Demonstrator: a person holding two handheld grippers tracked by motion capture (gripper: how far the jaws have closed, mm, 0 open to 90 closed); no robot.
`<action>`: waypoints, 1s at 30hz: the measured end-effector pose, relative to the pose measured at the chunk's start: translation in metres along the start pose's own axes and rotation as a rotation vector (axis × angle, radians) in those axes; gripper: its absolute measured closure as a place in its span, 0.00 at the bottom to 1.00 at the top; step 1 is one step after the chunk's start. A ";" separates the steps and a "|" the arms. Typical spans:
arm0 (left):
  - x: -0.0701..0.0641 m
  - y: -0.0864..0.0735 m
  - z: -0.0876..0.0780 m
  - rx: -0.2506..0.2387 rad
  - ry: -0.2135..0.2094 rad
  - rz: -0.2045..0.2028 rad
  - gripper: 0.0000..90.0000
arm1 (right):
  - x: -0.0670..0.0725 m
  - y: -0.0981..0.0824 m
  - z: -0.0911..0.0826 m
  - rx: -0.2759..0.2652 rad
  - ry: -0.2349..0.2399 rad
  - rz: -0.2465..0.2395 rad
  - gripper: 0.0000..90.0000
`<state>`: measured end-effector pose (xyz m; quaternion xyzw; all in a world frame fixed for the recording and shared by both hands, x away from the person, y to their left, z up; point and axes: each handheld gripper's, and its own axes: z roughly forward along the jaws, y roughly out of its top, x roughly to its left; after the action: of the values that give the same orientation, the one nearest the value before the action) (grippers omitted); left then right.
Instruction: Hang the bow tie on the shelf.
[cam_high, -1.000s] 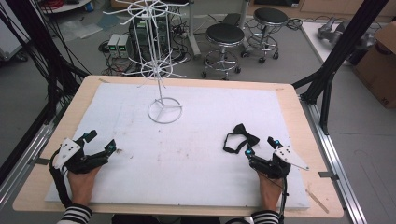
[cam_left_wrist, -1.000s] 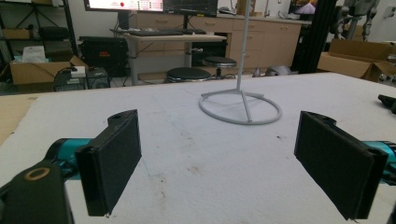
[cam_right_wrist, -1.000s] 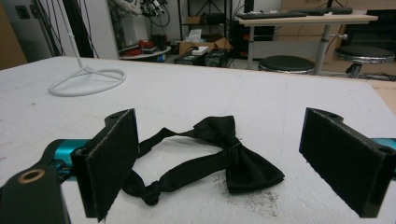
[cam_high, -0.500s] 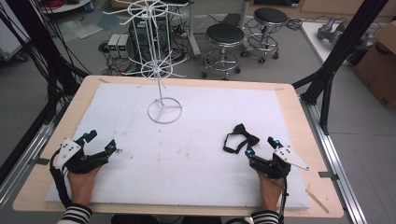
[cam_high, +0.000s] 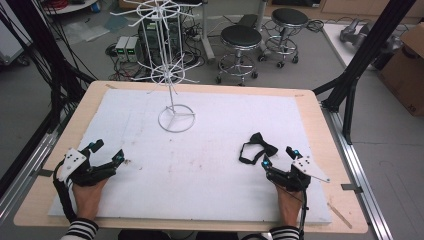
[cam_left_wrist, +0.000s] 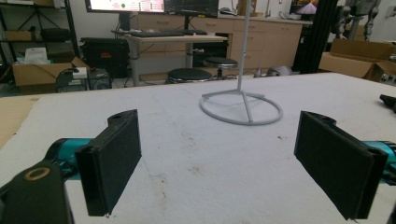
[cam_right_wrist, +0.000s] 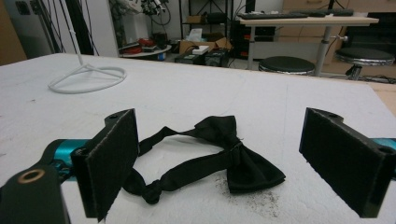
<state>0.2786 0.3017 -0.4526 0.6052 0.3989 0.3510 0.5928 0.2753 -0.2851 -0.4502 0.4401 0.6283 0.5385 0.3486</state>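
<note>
A black bow tie (cam_high: 257, 146) with its strap looped lies flat on the white mat, at the right front. My right gripper (cam_high: 279, 157) rests just behind it, open, jaws wide apart. Seen along those jaws in the right gripper view, the bow tie (cam_right_wrist: 219, 156) lies close ahead of the right gripper (cam_right_wrist: 233, 163), untouched. A white wire display stand (cam_high: 172, 75) rises at the mat's far middle, on a ring base (cam_high: 176, 119). My left gripper (cam_high: 106, 152) sits open at the left front, nothing between its jaws. The ring base (cam_left_wrist: 241, 106) lies ahead of the left gripper (cam_left_wrist: 233, 158).
The white mat (cam_high: 200, 165) covers a wooden table (cam_high: 330, 150). Black frame posts (cam_high: 352, 75) stand at the table's right and left sides. Stools (cam_high: 241, 40) and electronics sit on the floor beyond the far edge.
</note>
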 end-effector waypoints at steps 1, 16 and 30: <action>0.000 0.000 0.000 0.000 0.000 0.000 0.17 | 0.000 0.000 0.000 0.000 0.000 0.000 0.12; 0.000 0.000 0.000 0.000 -0.003 0.005 0.17 | -0.006 0.022 0.001 0.083 0.015 -0.022 0.12; 0.000 0.000 0.000 0.000 -0.005 0.002 0.17 | -0.018 0.059 0.028 0.296 0.067 -0.113 0.12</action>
<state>0.2783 0.3020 -0.4526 0.6064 0.3969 0.3503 0.5933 0.3179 -0.2900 -0.3977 0.4324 0.7359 0.4338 0.2887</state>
